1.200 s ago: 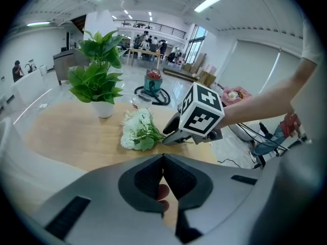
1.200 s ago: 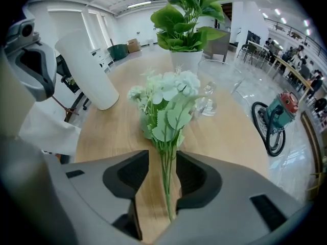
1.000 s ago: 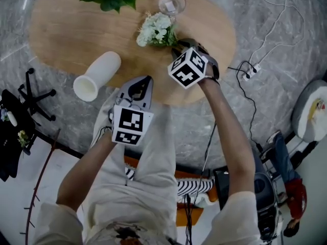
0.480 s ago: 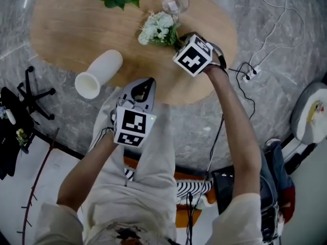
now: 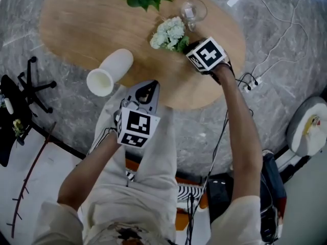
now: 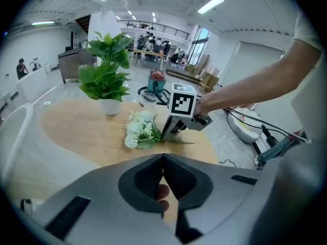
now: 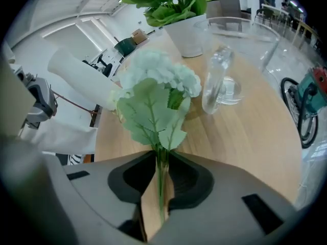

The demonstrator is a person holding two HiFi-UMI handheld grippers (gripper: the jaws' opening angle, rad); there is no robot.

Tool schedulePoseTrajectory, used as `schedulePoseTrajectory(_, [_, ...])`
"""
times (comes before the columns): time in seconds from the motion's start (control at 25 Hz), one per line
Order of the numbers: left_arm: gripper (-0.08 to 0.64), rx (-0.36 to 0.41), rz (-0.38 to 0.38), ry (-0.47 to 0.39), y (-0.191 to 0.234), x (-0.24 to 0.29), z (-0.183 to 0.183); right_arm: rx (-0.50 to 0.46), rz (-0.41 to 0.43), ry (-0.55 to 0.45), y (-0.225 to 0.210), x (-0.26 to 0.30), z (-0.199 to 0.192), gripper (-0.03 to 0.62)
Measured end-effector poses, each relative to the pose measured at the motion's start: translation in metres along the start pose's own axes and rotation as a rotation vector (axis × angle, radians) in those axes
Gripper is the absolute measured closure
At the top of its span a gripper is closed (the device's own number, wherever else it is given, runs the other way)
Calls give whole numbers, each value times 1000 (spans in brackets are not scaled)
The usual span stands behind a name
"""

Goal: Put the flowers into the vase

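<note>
The right claw (image 7: 162,160) has just been closing and now pinches the stem of the flowers (image 5: 169,33), which lie on the worktop (image 5: 76,24). Lifting looks possible. The white vase (image 5: 110,72) lies toppled nearby; the left claw (image 6: 163,160) is closed and empty.

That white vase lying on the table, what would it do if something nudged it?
The white vase lies on its side and looks cylindrical, so it would probably roll. Its mouth sits near the table edge, so it might drop off. It looks rigid, perhaps breakable.

Smooth wood-grain table (image 5: 76,29), matt white vase (image 5: 113,71), clear glossy glass (image 5: 193,9), polished grey stone-look floor (image 5: 291,80).
</note>
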State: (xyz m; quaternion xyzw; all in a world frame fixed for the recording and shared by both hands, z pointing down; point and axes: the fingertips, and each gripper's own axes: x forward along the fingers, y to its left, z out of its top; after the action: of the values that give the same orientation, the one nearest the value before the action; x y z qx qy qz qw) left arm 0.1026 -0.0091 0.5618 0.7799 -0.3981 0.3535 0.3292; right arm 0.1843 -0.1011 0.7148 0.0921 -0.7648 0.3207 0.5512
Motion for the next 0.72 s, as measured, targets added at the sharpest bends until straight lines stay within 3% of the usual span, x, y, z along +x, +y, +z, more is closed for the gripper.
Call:
schedulePoseTrajectory(0.16, [552, 11, -1, -12, 2, -3, 1, -28, -21, -5, 3, 1, 3, 561])
schedulePoseTrajectory(0.48, [552, 31, -22, -5, -5, -10, -2, -54, -50, -29, 16, -7, -1, 568])
schedulePoseTrajectory(0.72, [552, 70, -32, -10, -7, -17, 4, -22, -66, -63, 27, -18, -4, 568])
